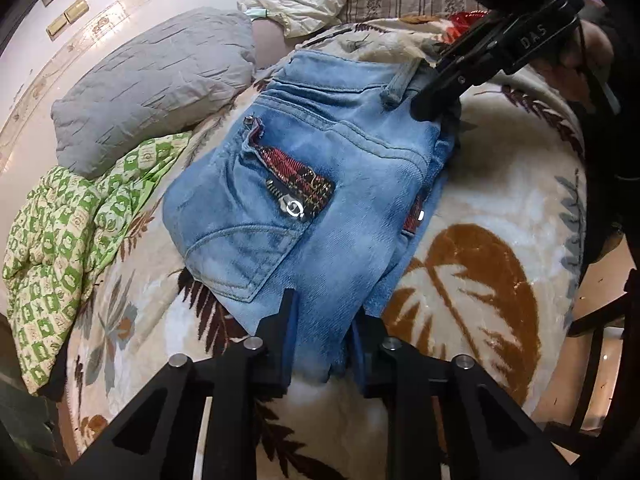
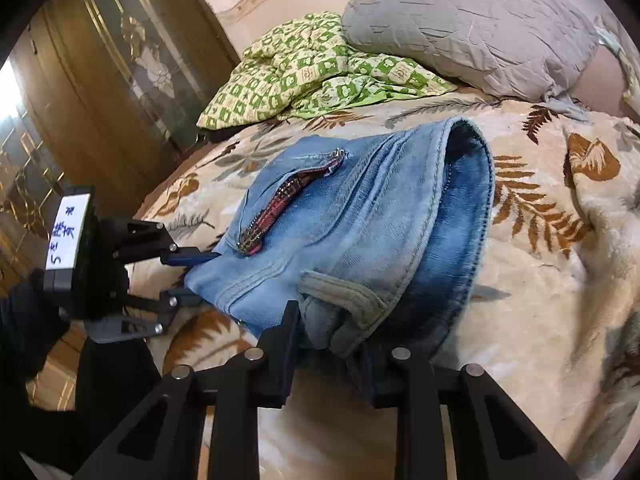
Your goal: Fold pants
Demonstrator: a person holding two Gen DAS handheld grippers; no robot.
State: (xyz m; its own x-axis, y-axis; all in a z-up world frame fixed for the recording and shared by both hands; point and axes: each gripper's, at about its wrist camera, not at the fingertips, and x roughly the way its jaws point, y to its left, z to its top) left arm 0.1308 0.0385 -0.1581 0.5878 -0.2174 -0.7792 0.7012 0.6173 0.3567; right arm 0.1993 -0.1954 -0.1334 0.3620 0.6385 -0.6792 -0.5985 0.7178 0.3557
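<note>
Leaf-print blanket [image 1: 500,184] on bed; folded jeans [image 1: 320,160] on top; left gripper [image 1: 324,328] clamps leg-side fold, right gripper [image 2: 332,332] clamps waistband.

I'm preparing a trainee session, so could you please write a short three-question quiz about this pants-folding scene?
1. True or false: the jeans lie on a leaf-patterned blanket.
2. What does the right gripper hold? A) the grey pillow B) the waistband end of the jeans C) nothing
3. Fill in: the checked cloth beside the grey pillow is cream and ____.

Key: 1 true. 2 B; its jaws pinch denim by a belt loop, while the left gripper grips the opposite edge. 3 green.
</note>
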